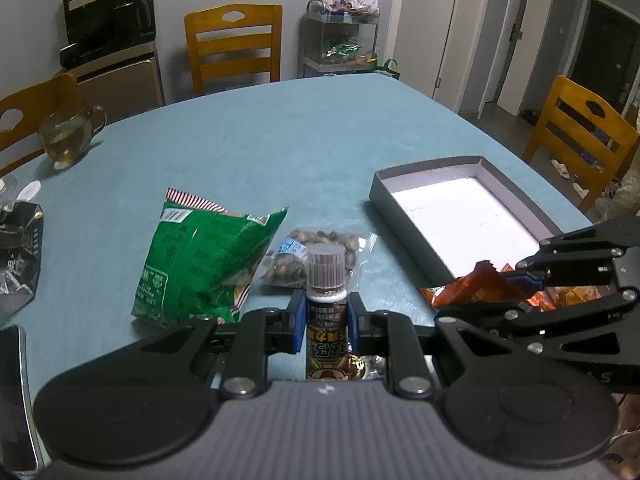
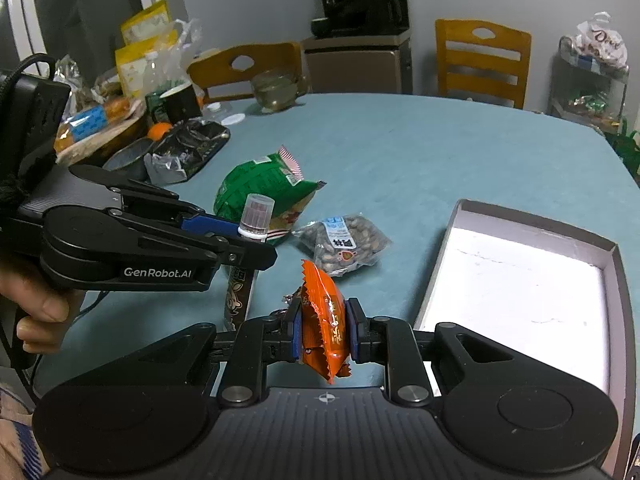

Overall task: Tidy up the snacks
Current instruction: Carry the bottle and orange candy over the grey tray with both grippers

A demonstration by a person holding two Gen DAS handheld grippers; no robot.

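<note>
My left gripper [image 1: 325, 320] is shut on a slim brown bottle [image 1: 325, 272] with a clear ribbed cap, held upright above the blue table; the same bottle [image 2: 256, 216] shows in the right wrist view in the left gripper [image 2: 256, 240]. My right gripper [image 2: 324, 328] is shut on an orange snack packet [image 2: 324, 320], also seen at the right as the orange packet [image 1: 472, 288] in the right gripper [image 1: 516, 284]. A green snack bag [image 1: 200, 264] and a clear bag of nuts [image 1: 320, 256] lie on the table. A grey open box [image 1: 460, 216] with a white floor sits to the right.
A glass teapot [image 1: 70, 136] stands far left, a black foil bag [image 1: 16, 252] and a phone [image 1: 12, 396] at the left edge. Wooden chairs [image 1: 234, 44] ring the table. More clutter, including an orange [image 2: 158, 130], crowds the far-left table corner. A hand [image 2: 36, 312] grips the left handle.
</note>
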